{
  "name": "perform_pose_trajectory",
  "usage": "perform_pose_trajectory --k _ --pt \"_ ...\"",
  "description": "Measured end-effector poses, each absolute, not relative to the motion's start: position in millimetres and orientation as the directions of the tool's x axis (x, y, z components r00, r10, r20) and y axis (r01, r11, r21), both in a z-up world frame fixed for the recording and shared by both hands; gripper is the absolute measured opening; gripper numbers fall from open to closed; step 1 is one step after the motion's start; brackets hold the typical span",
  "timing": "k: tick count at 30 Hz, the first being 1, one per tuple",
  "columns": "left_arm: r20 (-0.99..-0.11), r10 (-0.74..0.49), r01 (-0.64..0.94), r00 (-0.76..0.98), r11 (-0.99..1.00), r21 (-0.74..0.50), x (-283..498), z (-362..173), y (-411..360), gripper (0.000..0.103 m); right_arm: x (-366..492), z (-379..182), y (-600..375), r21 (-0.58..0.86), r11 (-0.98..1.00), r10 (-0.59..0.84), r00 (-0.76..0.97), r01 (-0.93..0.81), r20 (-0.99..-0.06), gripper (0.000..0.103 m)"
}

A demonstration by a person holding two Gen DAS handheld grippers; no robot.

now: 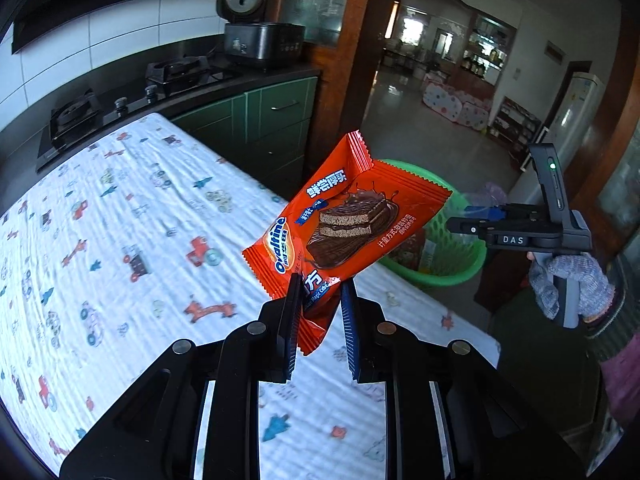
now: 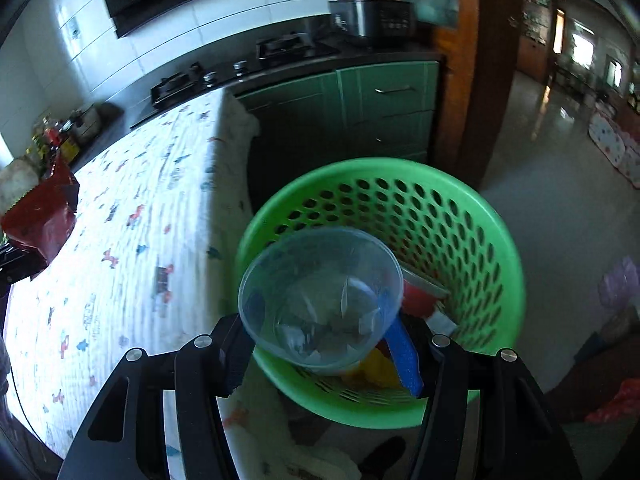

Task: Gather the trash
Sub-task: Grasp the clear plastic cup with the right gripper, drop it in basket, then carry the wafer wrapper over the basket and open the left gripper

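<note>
Both grippers are matte black with silver round screws and blue ribbed fingers (image 1: 349, 320); a grey knitted glove (image 1: 572, 284) covers one hand.

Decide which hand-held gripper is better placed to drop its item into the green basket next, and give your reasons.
Right. The right hand-held gripper holds the clear plastic cup directly above the green basket. The left hand-held gripper grips the orange snack wrapper above the table, short of the basket.

Daylight is falling across the patterned cloth (image 1: 120, 216), leaving the green cabinets (image 2: 360, 108) beyond it dim; motion blur is smearing the cloth's prints, fisheye bending edges.
</note>
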State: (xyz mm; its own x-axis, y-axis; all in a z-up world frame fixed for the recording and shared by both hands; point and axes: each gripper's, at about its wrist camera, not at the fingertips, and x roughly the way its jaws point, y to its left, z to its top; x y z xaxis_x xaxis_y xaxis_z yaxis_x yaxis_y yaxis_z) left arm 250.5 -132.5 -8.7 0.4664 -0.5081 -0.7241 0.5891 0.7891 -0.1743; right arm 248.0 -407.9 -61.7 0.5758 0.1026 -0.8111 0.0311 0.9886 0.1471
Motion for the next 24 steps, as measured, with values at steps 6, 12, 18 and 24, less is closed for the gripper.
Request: perform_pose_trajectory --k 6,12,18,24 --pt "-0.732 -0.525 0.62 0.434 0.764 -0.18 254.7 -9.8 -167.6 0.019 235.9 -66.6 -433.1 0.163 0.984 0.091 0.584 0.073 -0.806 0.068" --pt "-0.74 -0.548 0.642 0.39 0.738 -0.208 265.3 -17.1 -202.7 0.019 221.4 -62.0 -448.9 0.179 0.98 0.09 0.605 0.087 -0.791 0.072" --pt "-0.754 -0.553 0.661 0.354 0.719 -0.216 274.9 -27.3 -236.8 0.019 207.5 -56.8 -452.5 0.173 0.981 0.085 0.62 0.083 -0.78 0.078" --pt "-0.773 -0.548 0.661 0.32 0.714 -0.232 285.0 -41.6 -259.1 0.019 195.9 -56.6 -459.0 0.166 0.982 0.075 0.621 0.09 -0.78 0.083"
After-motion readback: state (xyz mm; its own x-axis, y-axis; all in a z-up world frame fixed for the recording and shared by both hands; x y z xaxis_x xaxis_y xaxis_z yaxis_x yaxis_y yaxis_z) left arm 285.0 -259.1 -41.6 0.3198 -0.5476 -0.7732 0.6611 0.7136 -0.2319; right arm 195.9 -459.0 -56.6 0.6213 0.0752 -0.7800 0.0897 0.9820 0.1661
